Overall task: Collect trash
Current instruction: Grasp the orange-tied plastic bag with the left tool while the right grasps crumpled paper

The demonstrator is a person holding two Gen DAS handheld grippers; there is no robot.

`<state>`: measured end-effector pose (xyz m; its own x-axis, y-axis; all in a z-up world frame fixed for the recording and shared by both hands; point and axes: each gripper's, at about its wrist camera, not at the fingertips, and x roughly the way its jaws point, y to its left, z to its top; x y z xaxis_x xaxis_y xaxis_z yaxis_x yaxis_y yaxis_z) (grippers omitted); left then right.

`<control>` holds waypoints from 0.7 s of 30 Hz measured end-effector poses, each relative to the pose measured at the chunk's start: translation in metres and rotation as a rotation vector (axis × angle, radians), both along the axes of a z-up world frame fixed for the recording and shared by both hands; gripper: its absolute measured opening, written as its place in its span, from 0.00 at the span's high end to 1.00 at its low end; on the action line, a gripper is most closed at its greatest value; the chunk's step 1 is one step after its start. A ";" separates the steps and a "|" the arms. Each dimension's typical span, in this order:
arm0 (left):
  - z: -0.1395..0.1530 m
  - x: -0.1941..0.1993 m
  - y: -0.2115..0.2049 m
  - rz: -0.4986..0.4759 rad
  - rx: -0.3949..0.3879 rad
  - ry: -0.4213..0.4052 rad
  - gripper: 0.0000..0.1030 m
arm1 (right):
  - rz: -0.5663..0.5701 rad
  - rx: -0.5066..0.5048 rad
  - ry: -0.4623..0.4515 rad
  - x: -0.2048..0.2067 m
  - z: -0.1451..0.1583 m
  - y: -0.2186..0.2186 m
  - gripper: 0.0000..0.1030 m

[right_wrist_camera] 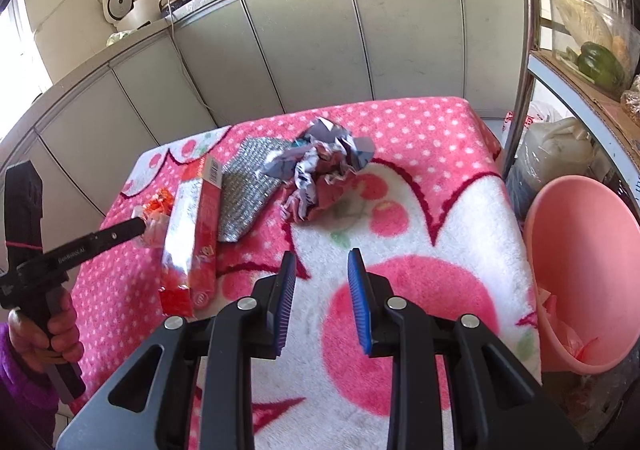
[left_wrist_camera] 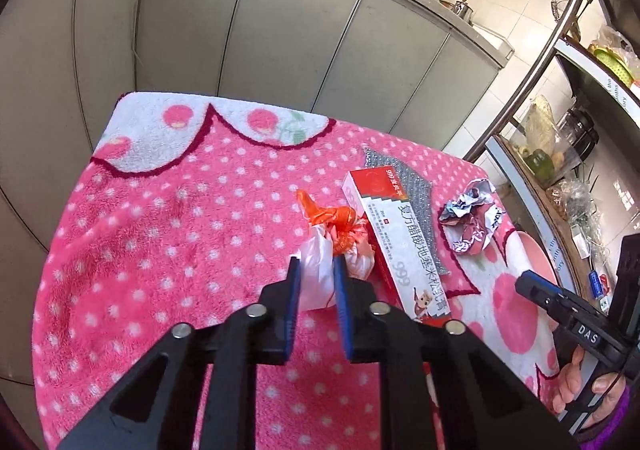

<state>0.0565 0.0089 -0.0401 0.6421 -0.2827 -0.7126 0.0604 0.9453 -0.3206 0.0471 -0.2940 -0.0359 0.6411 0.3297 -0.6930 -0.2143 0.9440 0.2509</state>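
Trash lay in a small group on a fluffy pink blanket with white dots and big pink fruit shapes (right_wrist_camera: 420, 234), which covered the whole table top. Grey cabinet doors (left_wrist_camera: 240, 30) stood behind the far edge of the table. On the right of the table, below its edge, stood a round pink plastic bucket (right_wrist_camera: 580, 250), with some thin pinkish plastic inside near the bottom.

The longest piece of trash was a red and silver cardboard medicine box (left_wrist_camera: 394, 242), which lay flat with one end toward the far side. A flat silver glitter sheet (right_wrist_camera: 248, 190) lay partly under this box, on its right. To the right of the sheet, a crumpled ball of silver and purple wrapper paper (right_wrist_camera: 324, 166) rested on the blanket, apart from the box. On the left of the box, just beside it, was a small knotted bag of white and orange plastic film (left_wrist_camera: 336, 246).

The left gripper (left_wrist_camera: 316, 270) had its blue pads pressed on the white part of this small bag, so it pinched the bag, which was on the blanket. The right gripper (right_wrist_camera: 322, 258) was over the white and pink area near the front edge of the table, with its jaws spread a little and nothing between them. A hand with a purple sleeve (right_wrist_camera: 44, 334) held the handle of the left gripper.
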 end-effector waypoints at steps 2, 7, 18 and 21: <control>0.004 -0.006 0.002 0.014 0.006 -0.013 0.90 | -0.002 0.013 -0.013 0.004 0.004 0.004 0.73; 0.013 -0.020 0.009 0.029 -0.017 -0.031 0.91 | -0.021 0.038 -0.033 0.020 0.011 0.013 0.73; 0.025 -0.041 0.018 0.037 -0.054 -0.053 0.91 | -0.085 -0.079 -0.057 0.053 0.004 0.032 0.67; 0.026 -0.044 0.017 0.033 -0.054 -0.053 0.91 | -0.094 -0.076 -0.036 0.056 -0.005 0.028 0.68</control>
